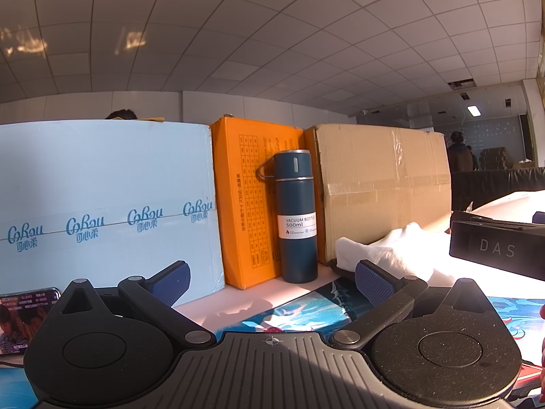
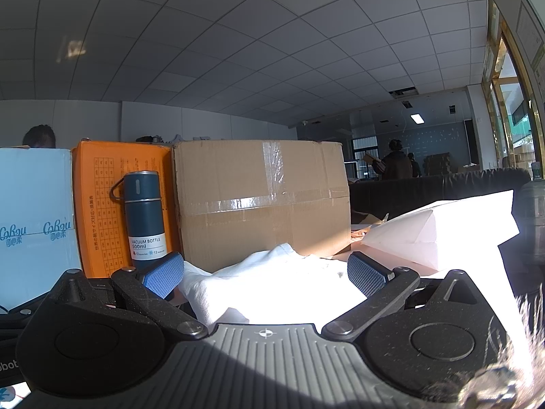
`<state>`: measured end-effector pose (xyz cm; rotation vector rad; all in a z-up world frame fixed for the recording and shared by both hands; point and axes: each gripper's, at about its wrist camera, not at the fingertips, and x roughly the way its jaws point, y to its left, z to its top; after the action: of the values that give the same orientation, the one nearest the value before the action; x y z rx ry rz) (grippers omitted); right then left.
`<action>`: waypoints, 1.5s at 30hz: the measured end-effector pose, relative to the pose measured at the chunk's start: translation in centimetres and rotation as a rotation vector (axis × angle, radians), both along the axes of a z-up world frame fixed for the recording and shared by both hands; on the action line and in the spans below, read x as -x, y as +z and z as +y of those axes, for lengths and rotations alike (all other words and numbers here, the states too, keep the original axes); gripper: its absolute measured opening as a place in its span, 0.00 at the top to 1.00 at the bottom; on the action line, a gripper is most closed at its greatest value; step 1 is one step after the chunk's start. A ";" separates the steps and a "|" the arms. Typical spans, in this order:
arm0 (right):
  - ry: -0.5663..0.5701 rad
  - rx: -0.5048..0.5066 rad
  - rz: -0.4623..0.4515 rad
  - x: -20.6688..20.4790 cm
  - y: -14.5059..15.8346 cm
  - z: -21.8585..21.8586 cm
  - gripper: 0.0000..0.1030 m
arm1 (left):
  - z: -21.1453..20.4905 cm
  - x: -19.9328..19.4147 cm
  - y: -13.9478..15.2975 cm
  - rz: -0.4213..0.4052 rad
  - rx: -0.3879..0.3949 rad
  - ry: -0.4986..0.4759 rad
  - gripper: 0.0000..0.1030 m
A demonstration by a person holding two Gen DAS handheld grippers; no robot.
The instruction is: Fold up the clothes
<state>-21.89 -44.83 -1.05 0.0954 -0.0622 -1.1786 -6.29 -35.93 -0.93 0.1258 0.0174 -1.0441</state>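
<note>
Crowding behind the white garment [image 2: 272, 283], bottle [image 2: 144, 218] and boxes [image 2: 262, 201] face both released tools.

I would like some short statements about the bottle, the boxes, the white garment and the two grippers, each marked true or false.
1. The vacuum bottle stands upright in front of the orange box. True.
2. The left gripper is shut on the white garment. False: it is open and holds nothing.
3. The brown cardboard box is sealed with clear tape. True.
4. The right gripper is shut. False: its jaws stand apart, with the garment just ahead.
5. The light blue box bears no print. False: a logo repeats across it.
</note>
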 end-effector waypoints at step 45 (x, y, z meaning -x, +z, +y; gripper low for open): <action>0.026 -0.036 0.013 -0.3 -0.1 -0.3 0.00 | -0.4 -0.4 0.0 0.024 -0.027 0.006 0.00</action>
<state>-21.63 -45.16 -1.11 0.1198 -0.0278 -1.1542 -5.94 -36.35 -0.93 0.1380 0.0533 -1.0396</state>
